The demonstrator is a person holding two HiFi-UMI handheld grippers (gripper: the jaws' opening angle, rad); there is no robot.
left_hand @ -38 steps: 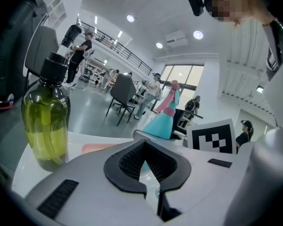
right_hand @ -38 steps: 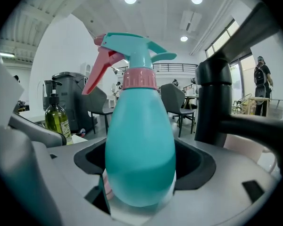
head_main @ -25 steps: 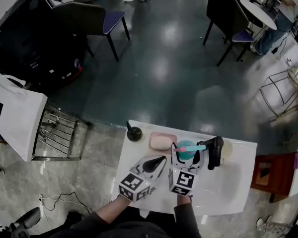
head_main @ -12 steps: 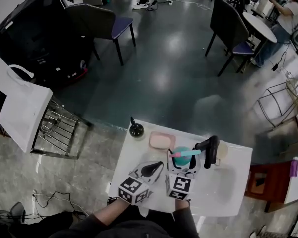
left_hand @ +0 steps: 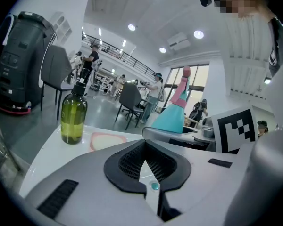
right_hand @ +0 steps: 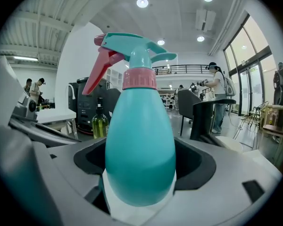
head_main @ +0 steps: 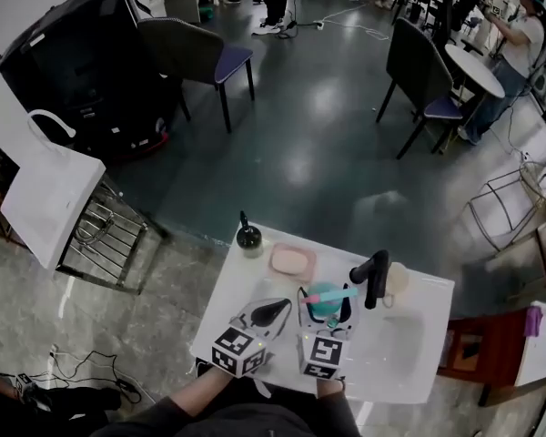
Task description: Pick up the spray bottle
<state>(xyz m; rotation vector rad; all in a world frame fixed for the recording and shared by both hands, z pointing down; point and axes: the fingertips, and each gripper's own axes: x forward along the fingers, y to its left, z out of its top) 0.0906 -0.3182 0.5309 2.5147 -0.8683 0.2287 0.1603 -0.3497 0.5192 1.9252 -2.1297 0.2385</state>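
Note:
The spray bottle (head_main: pixel 324 296) is teal with a pink trigger and stands upright near the middle of the white table (head_main: pixel 409 353). My right gripper (head_main: pixel 326 306) is shut on its lower body. In the right gripper view the spray bottle (right_hand: pixel 140 140) fills the gap between the jaws of the right gripper (right_hand: pixel 140 185), its trigger pointing left. My left gripper (head_main: pixel 275 311) rests just left of it, shut and holding nothing. In the left gripper view the left gripper (left_hand: pixel 146 166) shows its tips together, and the spray bottle (left_hand: pixel 172 117) rises to the right.
A green pump bottle (head_main: pixel 248 236) stands at the table's far left corner, with a pink soap dish (head_main: pixel 292 260) beside it. A black angled fixture (head_main: pixel 373 277) and a pale cup (head_main: pixel 397 280) sit right of the spray bottle. Chairs stand on the dark floor beyond.
The head view has tilted, so more of the room shows. Both grippers and the spray bottle keep the same places relative to each other on the table.

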